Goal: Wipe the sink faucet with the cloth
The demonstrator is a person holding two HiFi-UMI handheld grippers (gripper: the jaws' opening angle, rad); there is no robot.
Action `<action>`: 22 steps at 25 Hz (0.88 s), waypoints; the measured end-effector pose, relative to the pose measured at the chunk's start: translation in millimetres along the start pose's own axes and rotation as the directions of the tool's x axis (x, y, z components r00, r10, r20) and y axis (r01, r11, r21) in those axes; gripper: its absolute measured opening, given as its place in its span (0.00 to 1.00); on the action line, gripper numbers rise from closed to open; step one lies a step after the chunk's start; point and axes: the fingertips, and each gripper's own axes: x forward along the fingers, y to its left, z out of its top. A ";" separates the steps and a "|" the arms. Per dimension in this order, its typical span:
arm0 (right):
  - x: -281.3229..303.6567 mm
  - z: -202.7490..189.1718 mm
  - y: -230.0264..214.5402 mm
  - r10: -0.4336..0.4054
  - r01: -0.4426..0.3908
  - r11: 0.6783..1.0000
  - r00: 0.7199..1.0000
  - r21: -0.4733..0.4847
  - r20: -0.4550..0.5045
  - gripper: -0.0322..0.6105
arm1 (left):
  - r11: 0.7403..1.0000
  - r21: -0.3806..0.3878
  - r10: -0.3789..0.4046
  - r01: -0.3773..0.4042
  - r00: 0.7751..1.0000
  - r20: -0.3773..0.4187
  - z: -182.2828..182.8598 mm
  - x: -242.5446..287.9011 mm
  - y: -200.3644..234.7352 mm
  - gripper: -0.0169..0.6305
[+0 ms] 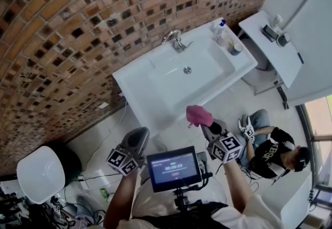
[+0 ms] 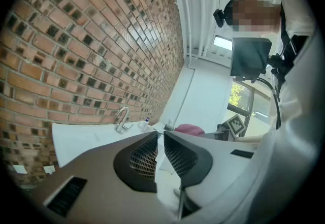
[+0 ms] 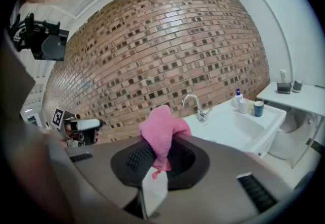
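A chrome faucet (image 1: 175, 39) stands at the back of a white sink (image 1: 155, 99) against the brick wall; it also shows as the faucet (image 3: 195, 105) in the right gripper view and the faucet (image 2: 122, 119) in the left gripper view. My right gripper (image 1: 204, 125) is shut on a pink cloth (image 1: 198, 115), held in front of the sink's near edge; the cloth (image 3: 161, 132) bunches up between the jaws. My left gripper (image 1: 138, 138) hangs lower left of the sink, shut with nothing in it.
Bottles and cups (image 1: 226, 36) stand on the sink's right corner. A white side table (image 1: 270, 49) sits to the right. A person (image 1: 270, 147) sits on the floor at right. A white toilet (image 1: 41, 173) is at lower left.
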 end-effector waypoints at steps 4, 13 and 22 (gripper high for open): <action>33.8 11.2 10.2 -0.018 0.018 1.000 1.000 -0.005 -0.005 0.14 | 0.999 -0.011 -0.035 0.035 0.999 -0.002 15.6 6.4 30.3 0.08; 67.8 32.2 5.1 -0.123 0.123 0.992 0.992 -0.022 -0.018 0.14 | 0.982 -0.073 -0.177 0.174 0.984 -0.033 23.0 27.4 51.5 0.08; 91.3 41.4 -29.1 -0.101 0.100 0.994 0.994 -0.035 -0.050 0.14 | 0.987 -0.076 -0.148 0.142 0.986 -0.077 15.2 68.9 69.6 0.08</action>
